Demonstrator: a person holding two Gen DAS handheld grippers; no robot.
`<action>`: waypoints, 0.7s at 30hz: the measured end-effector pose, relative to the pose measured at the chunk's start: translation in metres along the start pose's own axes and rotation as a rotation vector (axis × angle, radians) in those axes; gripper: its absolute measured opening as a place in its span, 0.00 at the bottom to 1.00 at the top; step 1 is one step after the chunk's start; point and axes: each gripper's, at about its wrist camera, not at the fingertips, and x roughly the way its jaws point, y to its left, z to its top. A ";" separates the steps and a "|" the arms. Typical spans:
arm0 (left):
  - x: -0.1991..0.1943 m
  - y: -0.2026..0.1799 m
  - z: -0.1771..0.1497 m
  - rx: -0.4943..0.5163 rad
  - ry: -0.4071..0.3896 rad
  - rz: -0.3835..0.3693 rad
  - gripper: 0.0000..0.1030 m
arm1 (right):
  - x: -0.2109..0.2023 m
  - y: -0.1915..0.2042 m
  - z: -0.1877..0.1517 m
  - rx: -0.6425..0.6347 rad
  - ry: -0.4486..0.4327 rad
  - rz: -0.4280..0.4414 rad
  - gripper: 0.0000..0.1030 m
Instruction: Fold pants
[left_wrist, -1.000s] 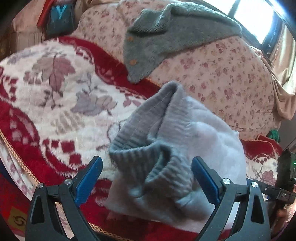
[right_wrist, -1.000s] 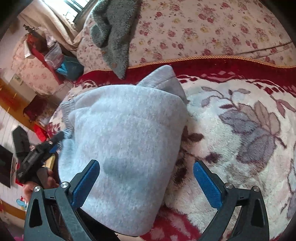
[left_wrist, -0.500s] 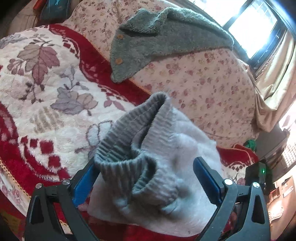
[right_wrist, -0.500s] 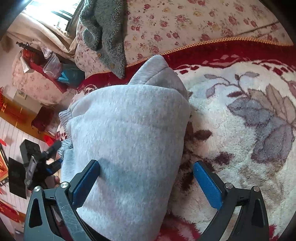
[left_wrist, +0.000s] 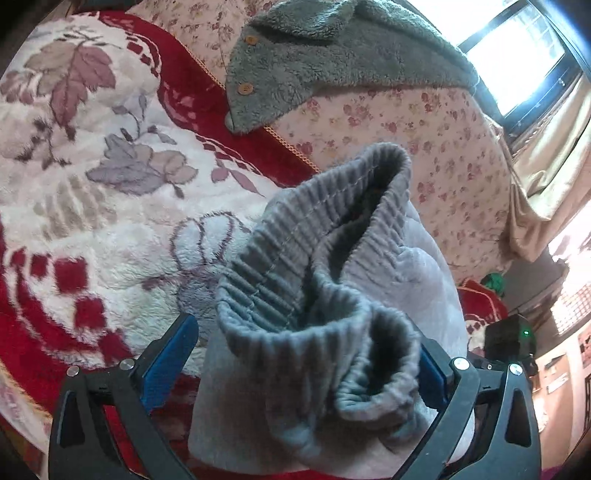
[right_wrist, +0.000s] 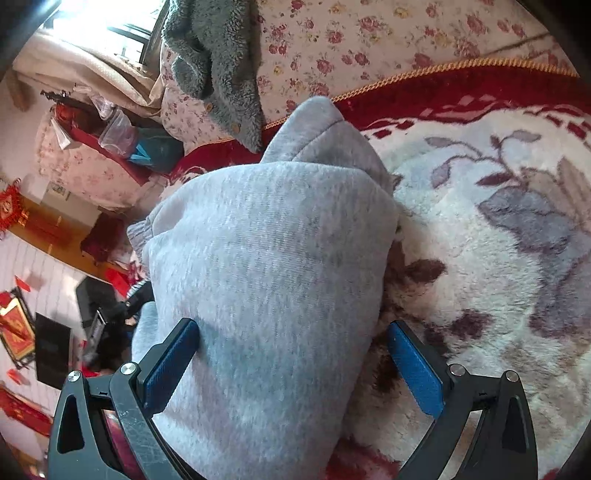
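Left wrist view: my left hand-held gripper (left_wrist: 303, 363) stands spread wide, its blue pads on either side of the bunched grey pants (left_wrist: 321, 295). The ribbed waistband gapes toward the lens, folded over itself. The right pad is just at the cloth; the left pad sits apart from it — nothing pinched.

The pants lie in a folded bundle on a plush blanket (left_wrist: 92, 177), white with grey-mauve leaves and a red border. Behind it runs a flowered bedcover (left_wrist: 424, 122), edged where it meets the blanket by a gold cord. A grey fleece garment (left_wrist: 332, 55) with wooden buttons is draped over that cover, its tip reaching down onto the red border. A bright window (left_wrist: 517, 55) shows at upper right, with a beige curtain below it.

Right wrist view — my right hand-held gripper (right_wrist: 291, 360) is also released, pads well apart. The smooth side of the pants (right_wrist: 266, 277) fills the gap between them; the left pad touches the cloth, the right pad stands off over the blanket (right_wrist: 498, 240). A narrower end of the pants points away toward the fleece garment (right_wrist: 218, 55). My other gripper's dark body is partly visible at the left, past the bundle, somewhat blurred.
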 end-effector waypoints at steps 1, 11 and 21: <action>0.002 0.001 -0.001 -0.005 -0.001 -0.007 1.00 | 0.003 -0.002 0.001 0.012 0.006 0.012 1.00; 0.019 0.020 -0.009 -0.064 -0.012 -0.114 1.00 | 0.021 -0.007 0.007 0.060 0.045 0.080 1.00; 0.020 0.021 -0.009 -0.062 -0.017 -0.131 1.00 | -0.031 0.010 0.052 -0.127 -0.115 -0.168 1.00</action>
